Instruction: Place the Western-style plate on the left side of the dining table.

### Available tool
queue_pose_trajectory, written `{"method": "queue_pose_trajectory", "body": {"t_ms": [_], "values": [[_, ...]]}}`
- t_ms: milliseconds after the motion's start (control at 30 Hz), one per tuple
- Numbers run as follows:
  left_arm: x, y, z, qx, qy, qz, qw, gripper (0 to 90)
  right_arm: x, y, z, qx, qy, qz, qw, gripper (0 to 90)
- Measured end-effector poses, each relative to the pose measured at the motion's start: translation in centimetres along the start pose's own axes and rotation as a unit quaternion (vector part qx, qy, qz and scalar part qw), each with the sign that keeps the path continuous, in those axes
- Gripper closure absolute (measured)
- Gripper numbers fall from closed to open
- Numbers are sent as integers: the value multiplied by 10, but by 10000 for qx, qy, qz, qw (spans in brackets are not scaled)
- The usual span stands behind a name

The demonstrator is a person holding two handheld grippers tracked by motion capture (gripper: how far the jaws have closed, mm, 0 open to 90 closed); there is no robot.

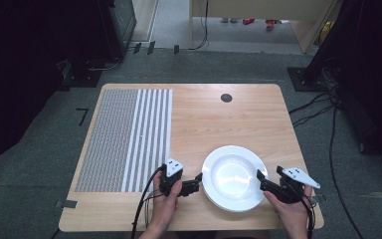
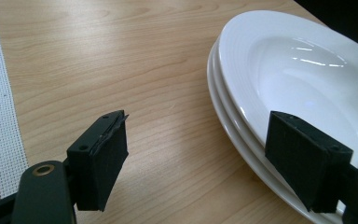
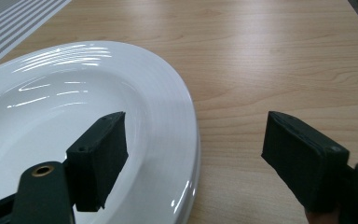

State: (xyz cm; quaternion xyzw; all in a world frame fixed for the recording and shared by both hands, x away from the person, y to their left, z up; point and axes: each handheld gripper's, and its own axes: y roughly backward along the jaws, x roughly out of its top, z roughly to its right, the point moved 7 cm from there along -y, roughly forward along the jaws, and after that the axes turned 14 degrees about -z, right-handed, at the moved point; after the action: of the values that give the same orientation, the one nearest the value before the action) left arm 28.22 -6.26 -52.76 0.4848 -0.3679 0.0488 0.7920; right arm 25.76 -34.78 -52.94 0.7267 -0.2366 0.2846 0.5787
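A pale wooden table (image 1: 238, 114) stands on grey carpet, with a striped woven placemat (image 1: 124, 139) lying well to the left of a stack of white plates (image 1: 234, 177) near the table's front edge. The left gripper (image 1: 195, 183) sits just beside the stack's left rim, the right gripper (image 1: 264, 180) at its right rim — both spread wide, holding nothing. Each hand is low and angled inward toward the plates. The risk, as I judge it: the glossy rims could slip from the pads, or an uneven lift could tilt the stack and slide the top plate off.
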Motion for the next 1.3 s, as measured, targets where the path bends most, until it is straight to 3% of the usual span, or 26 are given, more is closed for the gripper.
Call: {"method": "queue_pose_trajectory", "body": {"t_ms": [133, 300, 400, 433, 500, 767, 1000, 1067, 1200, 1300], "values": [[1, 1, 7, -111, 8, 71, 9999, 214, 0, -2, -3, -17, 39, 4, 10000, 260], [-5, -7, 17, -110, -185, -107, 9997, 214, 1, -4, -7, -13, -26, -12, 10000, 350], [-6, -7, 20, -223, -213, -97, 9995, 214, 1, -5, -9, -19, -33, -12, 10000, 380], [-5, -6, 23, -230, -240, -67, 9994, 213, -1, -6, -11, 13, -37, -66, 10000, 451], [-5, -6, 25, -181, -318, -65, 9993, 214, -2, -7, -13, 111, -39, -133, 9998, 489], [-9, -12, 28, -295, -278, -181, 9990, 234, -3, -7, -11, 245, -162, -60, 9996, 584], [-11, -11, 38, -484, -347, -168, 9981, 392, -5, -5, -7, 407, -252, -81, 9988, 623], [-13, -12, 41, -561, -360, -179, 9976, 411, -4, -4, -6, 428, -327, -92, 9985, 634], [-13, -11, 41, -522, -364, -156, 9979, 425, -3, 2, -1, 539, -583, -80, 9968, 722], [-13, -10, 41, -538, -353, -161, 9978, 439, -3, 4, 2, 648, -671, -92, 9956, 740]]}}
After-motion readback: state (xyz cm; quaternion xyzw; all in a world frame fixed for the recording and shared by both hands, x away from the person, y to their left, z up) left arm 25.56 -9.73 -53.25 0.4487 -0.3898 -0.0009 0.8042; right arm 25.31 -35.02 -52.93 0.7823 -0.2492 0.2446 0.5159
